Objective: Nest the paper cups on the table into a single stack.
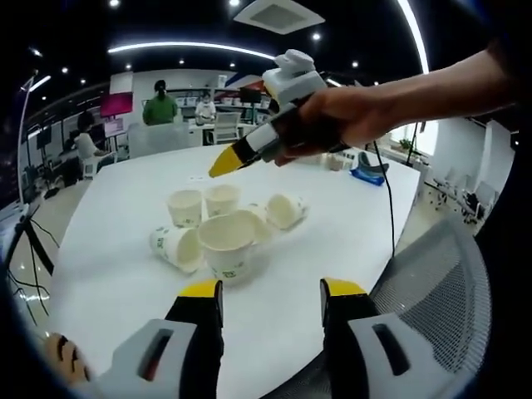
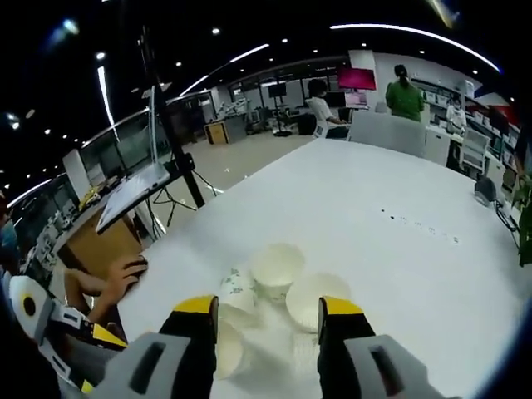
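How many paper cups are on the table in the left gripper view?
5, clustered mid-table: two upright at the back, one on its side at the right, one on its side at the left, and one upright in front. More may hide behind it.

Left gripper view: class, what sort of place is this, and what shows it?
Probably an open-plan office or lab: a large white table, a mesh office chair, desks with monitors behind, and strip ceiling lights.
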